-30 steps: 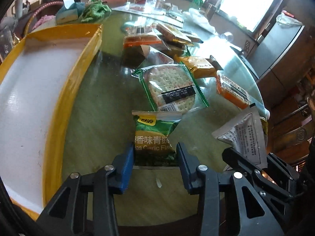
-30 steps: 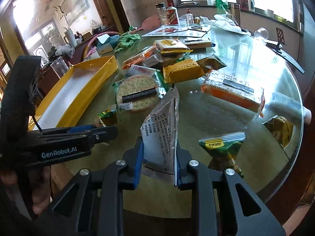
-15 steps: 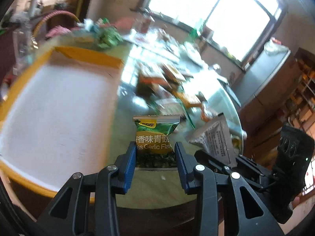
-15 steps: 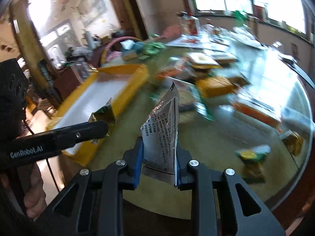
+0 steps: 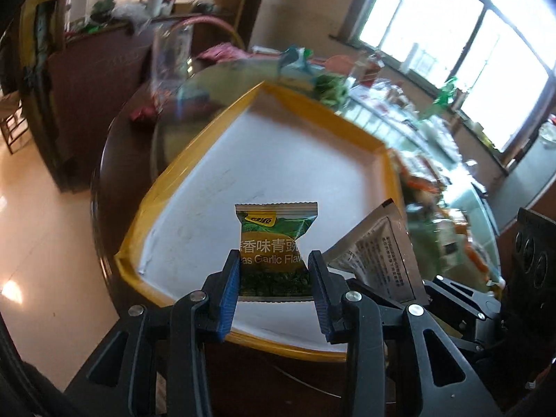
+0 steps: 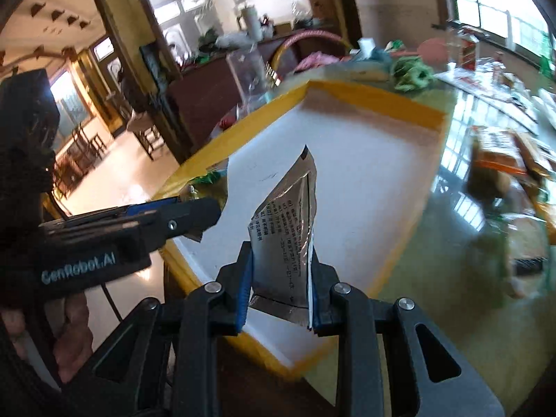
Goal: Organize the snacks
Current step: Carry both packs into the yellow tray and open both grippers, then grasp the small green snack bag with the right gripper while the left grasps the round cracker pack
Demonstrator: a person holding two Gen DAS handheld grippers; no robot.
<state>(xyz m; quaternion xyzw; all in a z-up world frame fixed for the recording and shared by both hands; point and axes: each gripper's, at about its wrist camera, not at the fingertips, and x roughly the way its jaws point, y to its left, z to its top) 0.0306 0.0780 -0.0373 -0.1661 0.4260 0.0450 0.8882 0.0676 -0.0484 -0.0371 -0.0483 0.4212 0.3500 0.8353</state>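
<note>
Yellow-rimmed tray [image 5: 378, 160] beneath both claw-held packets, green [image 5: 274, 243] and silver [image 6: 288, 229].

Left tongs [image 5: 274, 278] pinch a small green garlic-flavour pea snack packet [image 5: 274, 243] upright above the yellow-rimmed white tray [image 5: 278, 160]. Just beside it on the right, a silver foil sachet with printed text [image 5: 378, 257] sits in the right tongs [image 5: 413, 295]. Blurry snack packs litter the glass tabletop [image 5: 465, 201] behind.

A tray [image 5: 354, 121] sits on the bench [image 6: 434, 253]. Two held packets, a pea packet [image 5: 274, 246] left of a foil sachet [image 6: 288, 229], hang above its near end. Loose snacks [image 6: 504, 160] lie right of it.
</note>
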